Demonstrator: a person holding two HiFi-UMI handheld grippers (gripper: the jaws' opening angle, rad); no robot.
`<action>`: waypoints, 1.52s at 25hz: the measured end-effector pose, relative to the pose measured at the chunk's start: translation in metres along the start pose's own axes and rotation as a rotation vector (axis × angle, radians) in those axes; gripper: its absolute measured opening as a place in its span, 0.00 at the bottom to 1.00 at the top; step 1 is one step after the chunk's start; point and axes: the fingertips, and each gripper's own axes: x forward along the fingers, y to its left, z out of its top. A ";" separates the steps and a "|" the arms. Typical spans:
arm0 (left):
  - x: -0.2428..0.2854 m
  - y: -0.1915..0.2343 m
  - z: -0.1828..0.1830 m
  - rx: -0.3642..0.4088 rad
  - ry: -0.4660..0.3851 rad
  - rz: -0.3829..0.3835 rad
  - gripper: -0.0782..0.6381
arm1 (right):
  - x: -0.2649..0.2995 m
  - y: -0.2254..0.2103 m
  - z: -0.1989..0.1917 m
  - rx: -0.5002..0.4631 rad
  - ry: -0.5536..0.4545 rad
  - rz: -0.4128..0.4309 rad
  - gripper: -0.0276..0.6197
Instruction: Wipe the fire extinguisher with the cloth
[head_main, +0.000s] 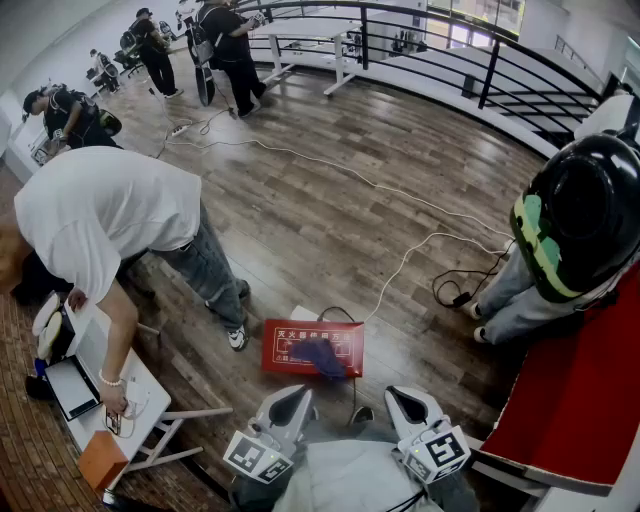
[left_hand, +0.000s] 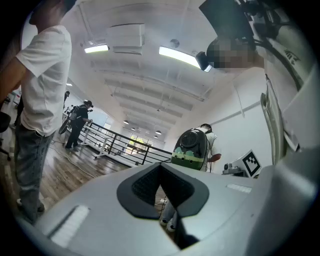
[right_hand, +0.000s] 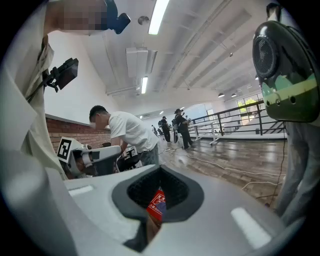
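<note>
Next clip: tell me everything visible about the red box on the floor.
The red box is a flat rectangular case with white printed characters on its top face; material unclear. It lies flat on the wooden floor, low in the head view's middle. A crumpled blue cloth rests on its right half.

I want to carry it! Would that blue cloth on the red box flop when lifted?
Probably floppy: the cloth lies crumpled on the red box. It looks thin, so likely light. Pushed, it would probably bunch up.
</note>
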 end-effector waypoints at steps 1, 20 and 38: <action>-0.002 0.000 0.000 -0.001 -0.001 0.003 0.10 | 0.000 0.002 0.000 0.000 -0.001 0.004 0.05; 0.008 0.012 -0.009 -0.021 0.030 0.017 0.10 | 0.008 0.002 -0.003 -0.285 0.063 0.134 0.05; 0.006 0.182 -0.187 -0.131 0.068 0.156 0.10 | 0.238 -0.029 -0.279 -0.347 0.359 0.111 0.30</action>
